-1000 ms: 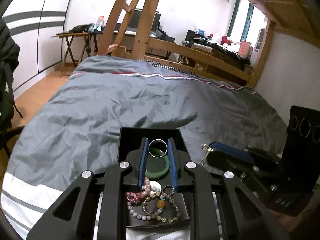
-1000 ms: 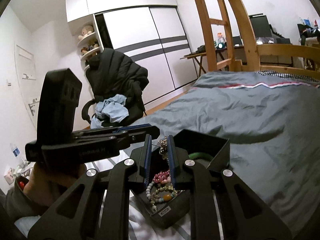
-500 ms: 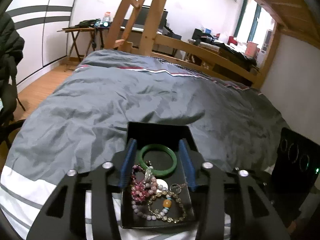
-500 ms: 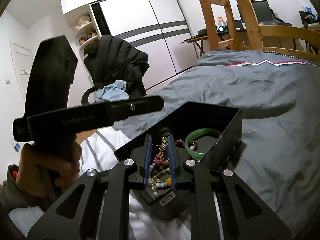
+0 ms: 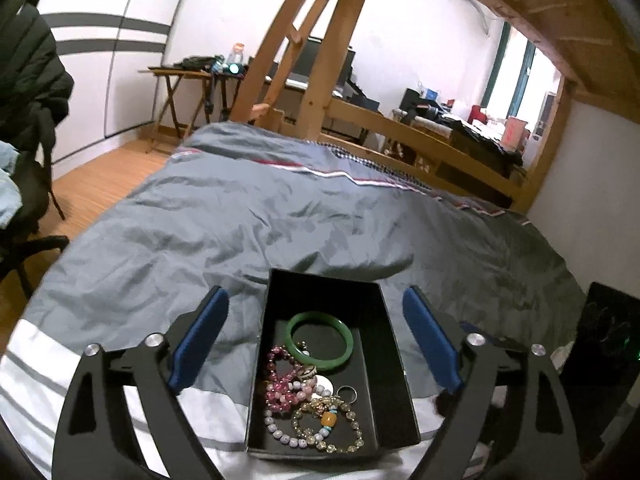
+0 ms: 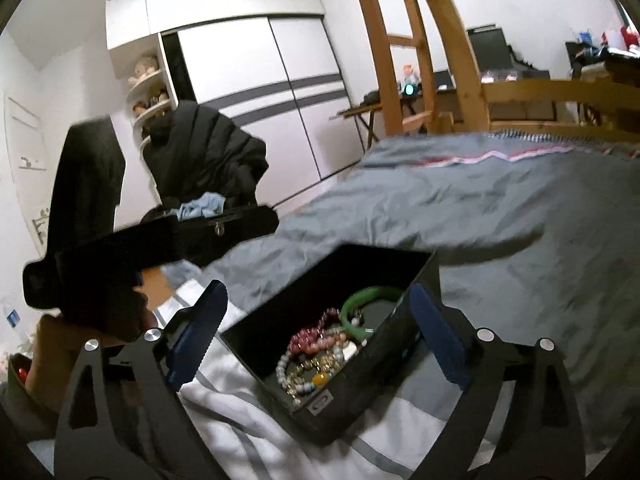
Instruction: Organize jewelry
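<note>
A black open box [image 5: 280, 292] sits on the grey bed cover. It holds a green bangle [image 5: 321, 340], pink beads [image 5: 280, 390], pale bead bracelets [image 5: 328, 426] and a small silver ring [image 5: 346, 391]. My left gripper [image 5: 316, 340] is open and empty above the box, one finger on each side. The box also shows in the right wrist view [image 6: 424, 276], with the bangle [image 6: 366, 304] and beads [image 6: 312, 340] inside. My right gripper [image 6: 316, 332] is open and empty over the box. The left gripper's body [image 6: 160, 244] shows to its left.
The grey duvet [image 5: 320, 216] covers the bed, with a white striped band at the near edge. A wooden ladder [image 5: 316, 52] and rail stand at the far end. A chair with a black jacket [image 6: 204, 164] stands left of the bed.
Both grippers have opened wide and pulled back from the box. The left let go of a silver ring and the right let go of a small chain piece; both lie in the box.
</note>
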The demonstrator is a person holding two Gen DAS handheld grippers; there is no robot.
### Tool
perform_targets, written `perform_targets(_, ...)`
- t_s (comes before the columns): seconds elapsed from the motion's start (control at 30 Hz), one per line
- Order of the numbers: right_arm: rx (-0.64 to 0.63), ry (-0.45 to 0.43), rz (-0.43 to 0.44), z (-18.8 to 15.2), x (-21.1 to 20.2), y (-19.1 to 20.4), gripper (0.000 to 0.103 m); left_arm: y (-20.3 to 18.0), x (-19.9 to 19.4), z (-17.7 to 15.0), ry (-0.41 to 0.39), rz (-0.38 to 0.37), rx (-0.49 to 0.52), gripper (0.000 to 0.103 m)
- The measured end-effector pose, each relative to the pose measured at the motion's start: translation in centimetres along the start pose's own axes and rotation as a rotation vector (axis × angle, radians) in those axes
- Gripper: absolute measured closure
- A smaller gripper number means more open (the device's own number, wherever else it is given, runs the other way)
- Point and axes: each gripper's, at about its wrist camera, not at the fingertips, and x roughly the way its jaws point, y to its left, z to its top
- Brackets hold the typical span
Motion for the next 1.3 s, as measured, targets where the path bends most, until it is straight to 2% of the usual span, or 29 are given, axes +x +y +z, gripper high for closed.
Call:
perform_targets(0.07, -0.014, -0.019, -0.025, 0.5, -0.8, 0.6, 0.004, -0.4, -1.1, 0.3, -0.016, 0.034, 0.010, 0.011)
perform_targets(0.13, -0.026, -0.031, -0.054, 0.9, -1.6, 1.3, 0.004, -1.0, -2.4, 0.8, -0.036, 0.082, 0.025, 0.011)
perform_targets(0.17, -0.032, -0.032, -0.071, 1.2, -2.0, 1.7, 0.004, -1.2, -3.2, 0.9, -0.051, 0.108, 0.033, 0.007)
perform_targets(0.3, -0.050, -0.019, -0.109, 1.7, -3.5, 3.2, 0.004, -2.1, -5.8, 1.3, -0.072, 0.186, 0.069, 0.006)
perform_targets(0.47, -0.022, 0.086, -0.199, 2.0, -4.8, 5.1, 0.004, -3.1, -8.4, 0.1, -0.021, 0.237, 0.113, 0.006)
perform_targets(0.63, 0.016, 0.205, -0.272, 1.6, -5.9, 6.2, 0.004, -2.7, -10.9, -2.2, 0.073, 0.286, 0.089, 0.006)
perform_targets(0.83, 0.022, 0.232, -0.324, 1.2, -9.1, 7.6, 0.004, -2.5, -14.0, -3.7, 0.119, 0.325, 0.080, 0.006)
perform_targets(1.3, 0.021, 0.254, -0.371, 0.4, -13.0, 9.7, 0.004, -6.6, -17.3, -4.2, 0.158, 0.346, 0.170, 0.006)
